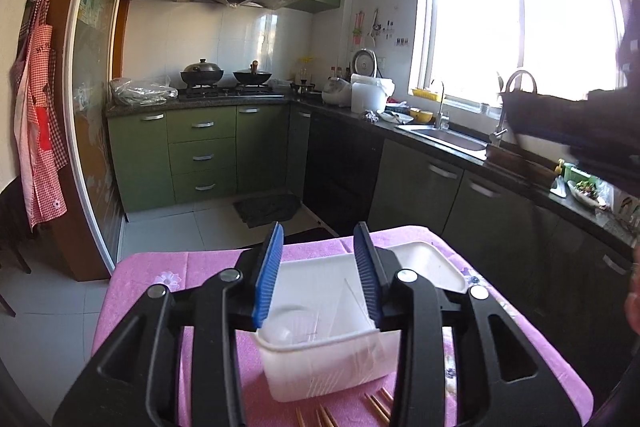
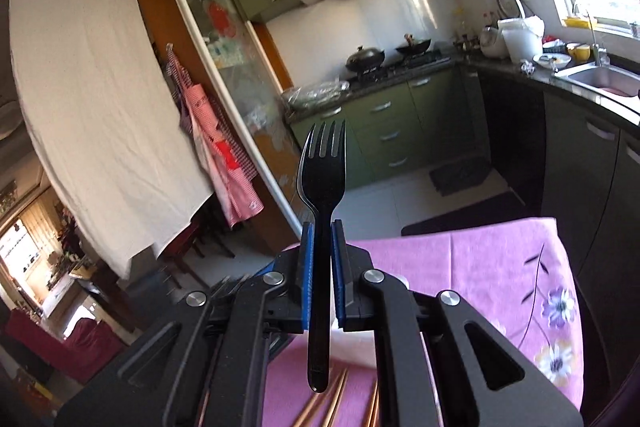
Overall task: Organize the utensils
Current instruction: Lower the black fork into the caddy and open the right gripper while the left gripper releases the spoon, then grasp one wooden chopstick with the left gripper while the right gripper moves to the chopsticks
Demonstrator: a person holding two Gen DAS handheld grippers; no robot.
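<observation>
While the right gripper (image 2: 320, 259) is clamped on a black plastic fork (image 2: 323, 187), the left gripper (image 1: 318, 267) stands part open with nothing between its blue pads (image 1: 269, 275).

Fork: held at the neck and upper handle, long axis upright in the right wrist view, tines up and clear of the pads, handle end hanging below the jaws. A second dark outline sits just behind the fork head; cannot tell whether that is another utensil or a shadow.

Target, by judgement: the white plastic organizer tray (image 1: 320, 359) on the pink tablecloth (image 1: 140, 291). It lies directly ahead of and below the left gripper, its near rim between that gripper's fingers in the left wrist view. Its inside looks divided into compartments; a pale rounded shape lies in the near left one, too washed out to identify.

Key relation: the left gripper is nearer the tray but empty; the right one has the fork and shows only a sliver of white below its jaws, so the tray's bearing from it is uncertain. The right gripper probably shows as the dark blurred mass high at the right edge of the left view, so the fork likely sits above and to the right of the tray.

Chopsticks (image 2: 320, 407) lie on the cloth below the fork handle, near the tray's front wall, still unsorted.

Next move likely needs the fork tipped from upright toward flat, aligned with a compartment's long side.
</observation>
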